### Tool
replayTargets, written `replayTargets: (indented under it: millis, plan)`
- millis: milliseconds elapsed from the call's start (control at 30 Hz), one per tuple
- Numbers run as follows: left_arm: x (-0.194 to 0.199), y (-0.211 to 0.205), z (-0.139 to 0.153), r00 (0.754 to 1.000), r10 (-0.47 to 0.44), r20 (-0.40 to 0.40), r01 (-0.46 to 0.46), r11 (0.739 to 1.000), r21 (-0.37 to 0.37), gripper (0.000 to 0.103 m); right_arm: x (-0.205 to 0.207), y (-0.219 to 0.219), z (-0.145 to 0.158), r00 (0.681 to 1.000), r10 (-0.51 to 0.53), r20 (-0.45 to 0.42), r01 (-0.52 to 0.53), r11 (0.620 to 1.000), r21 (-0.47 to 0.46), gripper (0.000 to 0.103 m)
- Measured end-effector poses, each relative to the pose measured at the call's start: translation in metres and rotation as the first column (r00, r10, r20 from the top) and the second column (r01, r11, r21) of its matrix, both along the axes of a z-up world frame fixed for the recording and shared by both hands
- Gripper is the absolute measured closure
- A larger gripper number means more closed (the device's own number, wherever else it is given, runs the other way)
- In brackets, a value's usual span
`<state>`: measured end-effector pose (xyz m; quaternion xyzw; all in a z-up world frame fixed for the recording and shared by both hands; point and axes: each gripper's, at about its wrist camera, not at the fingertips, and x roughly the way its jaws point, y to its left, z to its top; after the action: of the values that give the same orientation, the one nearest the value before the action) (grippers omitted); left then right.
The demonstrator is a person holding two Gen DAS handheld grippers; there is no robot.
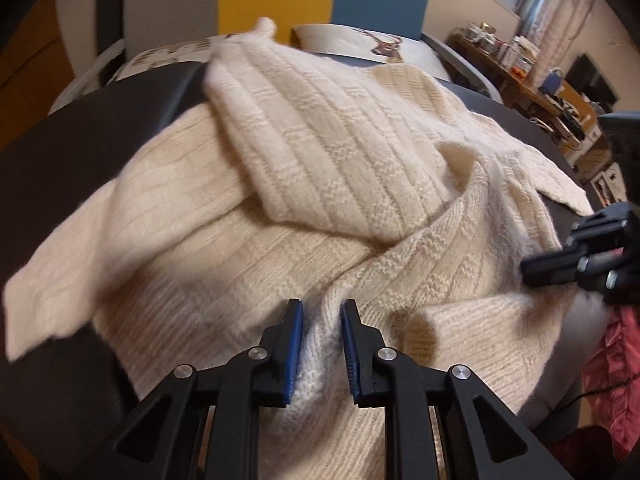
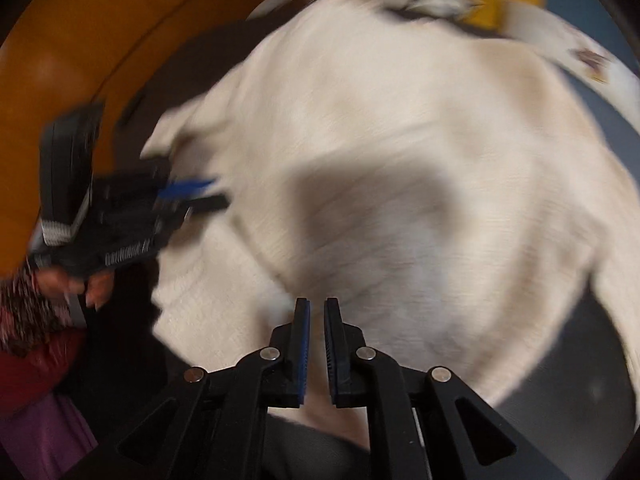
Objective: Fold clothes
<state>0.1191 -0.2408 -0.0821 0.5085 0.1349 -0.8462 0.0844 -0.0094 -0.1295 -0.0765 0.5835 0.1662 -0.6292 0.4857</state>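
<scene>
Left hand-held gripper [image 1: 320, 308], nearest, is clenched on a pinched ridge of the cream knit sweater [image 1: 320, 152]; blue pads [image 1: 295, 344] press the fold from both sides. Right hand-held gripper [image 2: 317, 308]: jaws a narrow slit apart over the sweater's near edge, picture blurred, so cannot tell whether it grips cloth. Sweater lies rumpled across a dark table [image 1: 60, 152], one sleeve folded over the body. Beyond, patterned pillows [image 1: 360, 42]; far right, a cluttered wooden shelf [image 1: 520, 64].

I see a cream ribbed-knit sweater [image 1: 320, 152] spread over the dark table [image 1: 60, 168]. My black left gripper [image 1: 320, 308] has blue pads. Behind the sweater sits a white deer-print pillow [image 1: 360, 44], then yellow and blue panels.
</scene>
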Motion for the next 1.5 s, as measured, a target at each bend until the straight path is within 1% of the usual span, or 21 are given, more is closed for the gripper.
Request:
replayTargets:
  millis: [100, 133, 233, 300, 367, 467, 533, 567, 633, 700, 733, 833, 867, 967, 1067, 1133, 1167, 1233, 1333, 1400, 1500]
  plan:
    - [0.003, -0.001, 0.0, 1.0, 0.004, -0.007, -0.004, 1.0, -0.002, 0.083, 0.034, -0.009, -0.004, 0.99, 0.14, -0.004, -0.14, 0.99, 0.031, 0.095]
    - [0.004, -0.001, -0.001, 1.0, 0.006, -0.011, -0.006, 1.0, 0.001, 0.083, 0.044, -0.003, -0.004, 0.987, 0.158, -0.008, -0.158, 0.987, 0.043, 0.095]
    - [0.003, -0.004, -0.001, 1.0, 0.018, -0.012, -0.018, 1.0, 0.017, 0.083, 0.068, 0.02, -0.006, 0.982, 0.187, -0.011, -0.185, 0.979, 0.084, 0.095]
    - [0.002, -0.004, -0.001, 1.0, 0.023, -0.01, -0.023, 0.999, 0.029, 0.083, 0.076, 0.042, -0.008, 0.986, 0.164, -0.026, -0.159, 0.979, 0.124, 0.093]
    - [0.003, -0.003, -0.001, 1.0, 0.021, -0.012, -0.021, 0.999, 0.031, 0.083, 0.081, 0.065, -0.013, 0.991, 0.125, -0.052, -0.115, 0.979, 0.169, 0.085]
    - [0.003, -0.001, -0.002, 1.0, 0.024, -0.018, -0.024, 0.999, 0.026, 0.083, 0.078, 0.095, -0.014, 0.997, -0.029, -0.071, 0.037, 0.992, 0.124, 0.085]
    - [0.004, 0.0, -0.001, 0.999, 0.032, -0.025, -0.03, 0.998, 0.046, 0.083, 0.075, 0.115, -0.015, 0.988, -0.133, -0.079, 0.14, 0.986, 0.091, 0.085]
    - [0.005, 0.0, 0.0, 0.999, 0.036, -0.032, -0.034, 0.997, 0.065, 0.083, 0.076, 0.12, -0.009, 0.976, -0.192, -0.103, 0.198, 0.979, 0.045, 0.083]
    - [0.01, 0.0, 0.006, 0.998, 0.038, -0.06, -0.033, 0.996, 0.079, 0.083, 0.074, 0.129, -0.008, 0.94, -0.342, -0.015, 0.34, 0.938, -0.059, 0.079]
    - [0.015, -0.002, 0.016, 0.994, 0.036, -0.099, -0.03, 0.998, 0.059, 0.083, 0.07, 0.136, -0.014, 0.884, -0.456, 0.108, 0.467, 0.876, -0.121, 0.077]
    - [0.017, -0.004, 0.022, 0.992, 0.034, -0.12, -0.029, 0.999, 0.044, 0.083, 0.068, 0.137, -0.023, 0.857, -0.485, 0.173, 0.507, 0.854, -0.119, 0.077]
    - [0.019, -0.018, 0.038, 0.985, 0.051, -0.164, -0.061, 0.997, -0.056, 0.083, 0.08, 0.128, -0.042, 0.821, -0.507, 0.263, 0.548, 0.829, -0.11, 0.075]
    - [0.018, -0.027, 0.04, 0.984, 0.067, -0.163, -0.08, 0.994, -0.074, 0.083, 0.077, 0.126, -0.041, 0.817, -0.506, 0.276, 0.551, 0.827, -0.113, 0.072]
    - [0.01, -0.061, 0.031, 0.981, 0.141, -0.135, -0.149, 0.987, -0.052, 0.083, 0.077, 0.111, -0.041, 0.818, -0.484, 0.311, 0.544, 0.827, -0.145, 0.07]
    - [-0.001, -0.089, 0.017, 0.972, 0.213, -0.1, -0.218, 0.975, -0.042, 0.083, 0.082, 0.099, -0.041, 0.825, -0.494, 0.273, 0.544, 0.826, -0.15, 0.07]
    - [-0.011, -0.101, 0.006, 0.967, 0.242, -0.079, -0.247, 0.967, -0.056, 0.083, 0.084, 0.094, -0.039, 0.845, -0.483, 0.228, 0.522, 0.838, -0.16, 0.078]
    - [-0.016, -0.104, 0.003, 0.967, 0.243, -0.072, -0.248, 0.966, -0.067, 0.083, 0.085, 0.091, -0.038, 0.856, -0.473, 0.206, 0.507, 0.847, -0.16, 0.089]
    - [-0.022, -0.107, 0.0, 0.969, 0.239, -0.065, -0.245, 0.963, -0.108, 0.082, 0.086, 0.092, -0.032, 0.872, -0.457, 0.174, 0.483, 0.86, -0.166, 0.092]
    - [-0.032, -0.111, 0.0, 0.972, 0.229, -0.046, -0.233, 0.96, -0.154, 0.081, 0.077, 0.111, -0.021, 0.87, -0.47, 0.147, 0.49, 0.856, -0.167, 0.093]
    - [-0.035, -0.117, -0.001, 0.972, 0.232, -0.034, -0.235, 0.961, -0.143, 0.081, 0.062, 0.129, -0.019, 0.861, -0.492, 0.132, 0.508, 0.848, -0.151, 0.097]
    - [-0.036, -0.125, -0.002, 0.969, 0.247, -0.025, -0.248, 0.962, -0.116, 0.08, 0.055, 0.146, -0.02, 0.844, -0.527, 0.103, 0.537, 0.835, -0.124, 0.097]
